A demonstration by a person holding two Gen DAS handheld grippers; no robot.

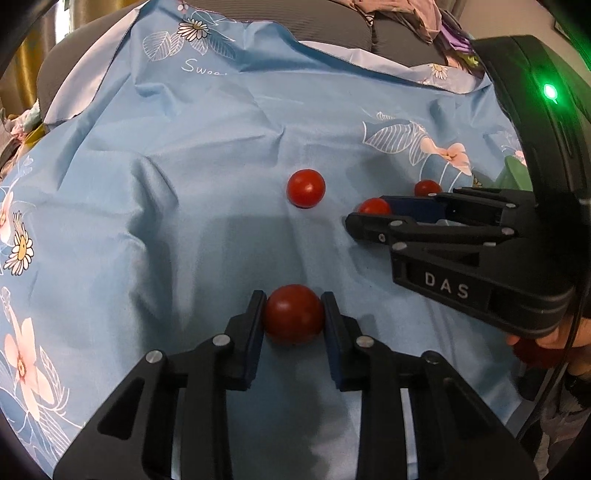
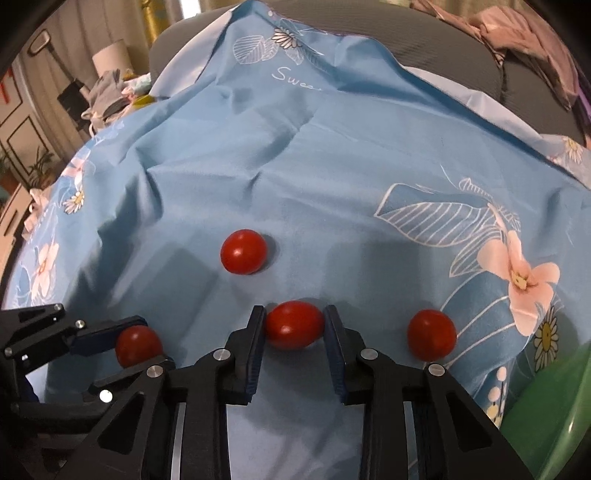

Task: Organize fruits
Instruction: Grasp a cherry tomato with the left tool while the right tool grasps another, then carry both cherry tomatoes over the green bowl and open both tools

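Note:
Several red cherry tomatoes lie on a blue flowered cloth (image 1: 207,140). My left gripper (image 1: 293,314) is shut on one tomato (image 1: 293,314) that rests on the cloth; the same tomato shows in the right wrist view (image 2: 138,345) between the left gripper's fingers. My right gripper (image 2: 294,325) is shut on an oval tomato (image 2: 294,325), seen in the left wrist view (image 1: 373,206) behind its near finger. A loose tomato (image 1: 306,187) lies in the middle, also in the right wrist view (image 2: 243,252). Another tomato (image 2: 431,334) lies right of my right gripper, also in the left wrist view (image 1: 427,187).
A green container (image 2: 546,413) sits at the right edge of the cloth. A grey cushioned back (image 2: 369,22) rises behind the cloth, with pink and purple clothes (image 2: 517,29) piled on it. Household clutter (image 2: 110,92) stands at the far left.

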